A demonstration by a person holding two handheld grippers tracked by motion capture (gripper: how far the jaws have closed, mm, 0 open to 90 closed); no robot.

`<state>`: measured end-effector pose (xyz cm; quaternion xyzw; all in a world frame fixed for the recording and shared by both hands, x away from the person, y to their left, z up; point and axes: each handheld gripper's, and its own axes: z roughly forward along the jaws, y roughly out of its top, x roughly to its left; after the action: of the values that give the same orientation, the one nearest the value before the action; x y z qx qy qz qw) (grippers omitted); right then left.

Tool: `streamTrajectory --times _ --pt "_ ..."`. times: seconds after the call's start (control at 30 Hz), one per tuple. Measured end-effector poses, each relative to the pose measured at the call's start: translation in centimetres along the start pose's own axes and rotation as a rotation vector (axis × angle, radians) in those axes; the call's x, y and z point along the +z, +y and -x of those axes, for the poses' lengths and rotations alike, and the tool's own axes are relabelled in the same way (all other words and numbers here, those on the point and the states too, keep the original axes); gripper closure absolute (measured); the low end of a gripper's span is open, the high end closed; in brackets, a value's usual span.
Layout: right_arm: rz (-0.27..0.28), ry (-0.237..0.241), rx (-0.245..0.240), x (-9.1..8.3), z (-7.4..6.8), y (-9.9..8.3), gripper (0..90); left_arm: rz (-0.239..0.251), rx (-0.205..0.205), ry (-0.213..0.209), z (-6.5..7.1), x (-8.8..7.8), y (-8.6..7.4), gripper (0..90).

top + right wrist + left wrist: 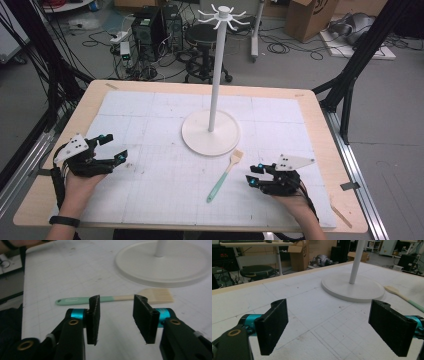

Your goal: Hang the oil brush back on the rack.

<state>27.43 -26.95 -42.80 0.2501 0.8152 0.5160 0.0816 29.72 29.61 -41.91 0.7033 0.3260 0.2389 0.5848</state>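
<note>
Pastry brush (pixel 224 174) flat on tabletop (pixel 150 150), unheld
Light, stiff handle, soft bristles; grip mid-handle. Right gripper (pixel 116 312) half-open, empty; left gripper (pixel 329 327) wide

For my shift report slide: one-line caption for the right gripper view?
Right gripper, jaws part open and empty, lined up on the mint-handled pastry brush lying beside the white stand's base.

Even, soft overhead light; faint shadows; no glare; slight blur and softness in both gripper views

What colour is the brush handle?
Mint green on the brush handle, clearest in the right gripper view.
</note>
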Motion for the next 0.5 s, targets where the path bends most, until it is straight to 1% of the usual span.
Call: streamTrajectory --times 0.03,0.07,0.13,0.17,0.2,0.23,0.27,0.3,0.33,0.37,0.4,0.43,0.47,0.5 --pt "0.0 0.0 0.0 0.0 0.0 0.0 60.2 0.0 -0.001 0.0 0.0 0.0 0.0 16.7" --pt "-0.032 0.029 -0.027 1.0 -0.7 0.2 65.1 0.0 -0.003 0.001 -0.1 0.0 0.0 16.7" --pt "-0.057 0.059 -0.048 1.8 -1.4 0.4 69.3 0.001 -0.003 0.002 -0.1 0.0 0.0 16.7" --pt "-0.057 0.059 -0.048 1.8 -1.4 0.4 69.3 0.001 -0.003 0.002 -0.1 0.0 0.0 16.7" --pt "-0.079 0.083 -0.069 2.7 -1.9 0.5 75.3 0.0 -0.001 -0.001 0.0 0.0 0.0 16.7" --pt "-0.079 0.083 -0.069 2.7 -1.9 0.5 75.3 0.0 -0.001 -0.001 0.0 0.0 0.0 16.8" --pt "-0.105 0.102 -0.087 3.5 -2.4 0.7 80.2 -0.001 -0.001 -0.001 0.0 0.0 -0.1 16.8" --pt "-0.105 0.102 -0.087 3.5 -2.4 0.7 80.2 -0.002 -0.001 -0.002 0.0 0.0 -0.1 16.8" --pt "-0.127 0.12 -0.1 4.3 -2.9 0.8 83.6 -0.003 -0.001 -0.004 0.0 0.1 -0.1 16.8" --pt "-0.127 0.12 -0.1 4.3 -2.9 0.8 83.6 -0.003 -0.001 -0.004 0.0 0.1 -0.1 16.8" --pt "-0.149 0.135 -0.113 5.1 -3.3 0.9 88.2 -0.006 0.002 -0.003 0.0 0.1 -0.1 16.8" --pt "-0.149 0.135 -0.113 5.1 -3.3 0.9 88.2 -0.006 0.002 -0.003 0.0 0.1 -0.1 16.9" --pt "-0.167 0.145 -0.127 5.7 -3.6 1.0 89.5 -0.007 0.002 -0.004 0.0 0.1 -0.1 16.9" --pt "-0.167 0.145 -0.127 5.7 -3.6 1.0 89.5 -0.007 0.002 -0.004 0.0 0.1 -0.1 16.9"
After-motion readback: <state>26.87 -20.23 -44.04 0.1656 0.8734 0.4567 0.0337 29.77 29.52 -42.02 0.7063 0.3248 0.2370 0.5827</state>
